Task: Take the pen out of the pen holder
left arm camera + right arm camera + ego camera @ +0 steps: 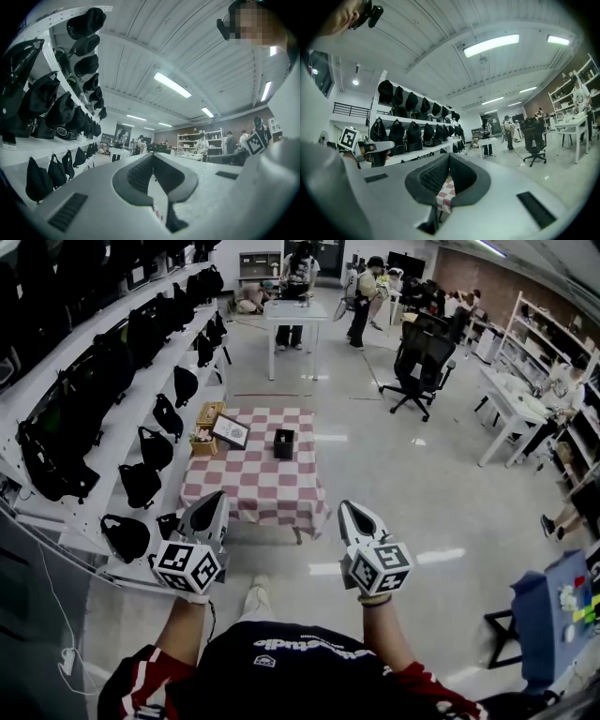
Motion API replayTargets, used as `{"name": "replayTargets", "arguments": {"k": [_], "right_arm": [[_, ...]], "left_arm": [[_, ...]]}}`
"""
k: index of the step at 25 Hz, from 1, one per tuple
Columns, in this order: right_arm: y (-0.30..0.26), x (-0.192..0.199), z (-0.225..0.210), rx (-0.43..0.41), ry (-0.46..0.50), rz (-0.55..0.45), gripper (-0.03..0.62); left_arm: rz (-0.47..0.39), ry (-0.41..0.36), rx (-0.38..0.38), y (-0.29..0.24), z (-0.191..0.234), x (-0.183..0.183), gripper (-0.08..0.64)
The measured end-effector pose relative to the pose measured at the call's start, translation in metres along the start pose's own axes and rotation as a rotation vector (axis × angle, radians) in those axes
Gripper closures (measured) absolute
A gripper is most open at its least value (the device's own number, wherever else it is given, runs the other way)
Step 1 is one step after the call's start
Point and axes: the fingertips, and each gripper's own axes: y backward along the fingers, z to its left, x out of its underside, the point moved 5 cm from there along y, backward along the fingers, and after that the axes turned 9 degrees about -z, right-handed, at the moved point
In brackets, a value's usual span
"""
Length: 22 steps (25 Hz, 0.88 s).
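A small black pen holder (pixel 283 442) stands near the far middle of a low table under a red-and-white checked cloth (pixel 253 486). It is too small to tell whether a pen is in it. My left gripper (pixel 214 501) and right gripper (pixel 349 508) are held level, side by side, short of the table's near edge. Both are shut and hold nothing. In the left gripper view the gripper (pixel 152 155) has its jaws meeting at the tips. The right gripper (pixel 449 156) shows the same in the right gripper view, with checked cloth (pixel 446 193) below it.
A framed picture (pixel 231 430) and a wooden box (pixel 207 425) sit on the table's far left. White shelves of black bags (pixel 141 381) run along the left. Farther off are a white table (pixel 295 315) with people, an office chair (pixel 422 362) and desks (pixel 511 413).
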Motion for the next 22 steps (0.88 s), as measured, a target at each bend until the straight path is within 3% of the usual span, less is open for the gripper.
{"name": "replayTargets", "arguments": {"k": [13, 22], "right_arm": [[-0.017, 0.004, -0.003, 0.005, 0.039, 0.022, 0.589], [-0.043, 0.008, -0.006, -0.006, 0.060, 0.050, 0.589]], "left_arm": [[-0.002, -0.006, -0.003, -0.011, 0.013, 0.003, 0.554], [-0.001, 0.033, -0.020, -0.027, 0.034, 0.012, 0.554]]}}
